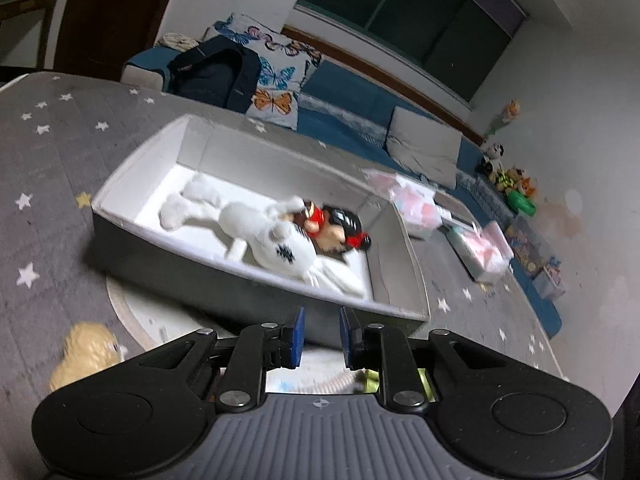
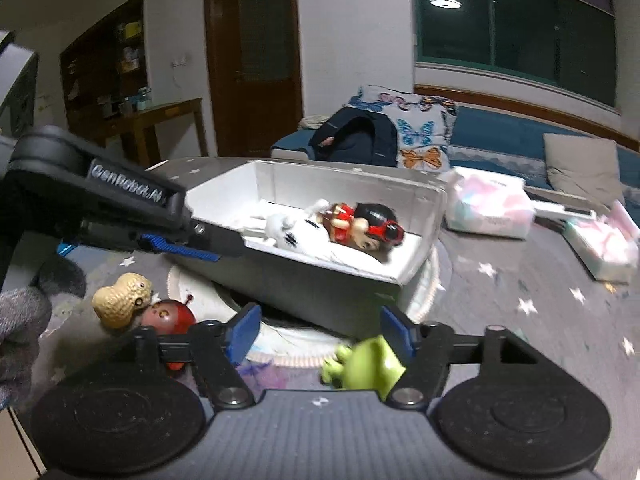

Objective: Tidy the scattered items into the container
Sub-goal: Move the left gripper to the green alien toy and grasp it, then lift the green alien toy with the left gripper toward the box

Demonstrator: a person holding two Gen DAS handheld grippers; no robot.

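Observation:
A long box (image 1: 132,172), grey outside and white inside, sits tilted on the starred grey rug. Inside it lie a white plush rabbit (image 1: 272,240) and a doll in red (image 1: 336,228). My left gripper (image 1: 322,336) hovers at the box's near wall, its blue pads a narrow gap apart with nothing between them. In the right wrist view the box (image 2: 424,216) is ahead, with my left gripper (image 2: 208,250) at its left side. My right gripper (image 2: 320,332) stands open and empty. A green frog toy (image 2: 368,368) lies beside its right finger. A peanut toy (image 2: 120,300) and a red ladybug toy (image 2: 170,316) lie left.
A round white mat (image 2: 280,344) lies under the box. Two pastel tissue packs (image 2: 488,208) (image 2: 604,248) lie on the rug to the right. Behind are a blue sofa with a dark backpack (image 2: 356,140) and a butterfly cushion. A grey sleeve (image 2: 20,332) shows at the left edge.

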